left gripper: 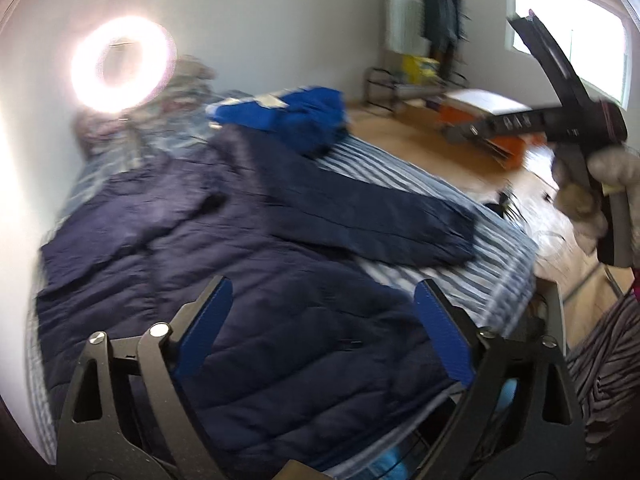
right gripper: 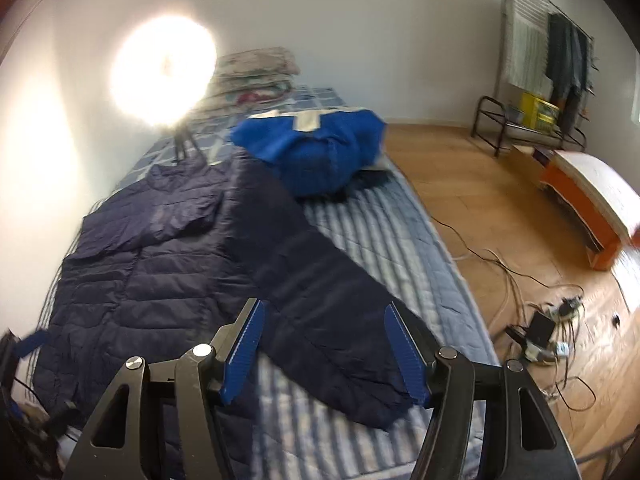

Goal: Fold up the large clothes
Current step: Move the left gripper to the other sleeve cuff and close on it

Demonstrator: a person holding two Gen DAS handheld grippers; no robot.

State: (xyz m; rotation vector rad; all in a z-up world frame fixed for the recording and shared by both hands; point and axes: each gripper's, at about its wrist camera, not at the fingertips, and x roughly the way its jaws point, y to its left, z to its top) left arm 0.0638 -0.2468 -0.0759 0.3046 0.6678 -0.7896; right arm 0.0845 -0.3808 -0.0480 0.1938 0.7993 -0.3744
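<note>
A navy quilted puffer jacket [left gripper: 248,300] lies flat on the striped bed [left gripper: 460,216], its right sleeve [left gripper: 372,216] stretched out across the cover. My left gripper [left gripper: 322,316] is open and empty above the jacket's body. In the right wrist view the jacket [right gripper: 152,264] lies left and its sleeve [right gripper: 320,312] runs toward me. My right gripper [right gripper: 324,340] is open and empty just above the sleeve's cuff end. The right gripper also shows in the left wrist view [left gripper: 560,120], held high at the right in a gloved hand.
A bright blue garment [right gripper: 320,152] is bundled at the far side of the bed. A ring light on a tripod [right gripper: 164,68] stands by the pillows [right gripper: 256,72]. Cables and a power strip [right gripper: 544,332] lie on the wooden floor. An orange bench [right gripper: 588,208] and a clothes rack [right gripper: 552,60] stand at right.
</note>
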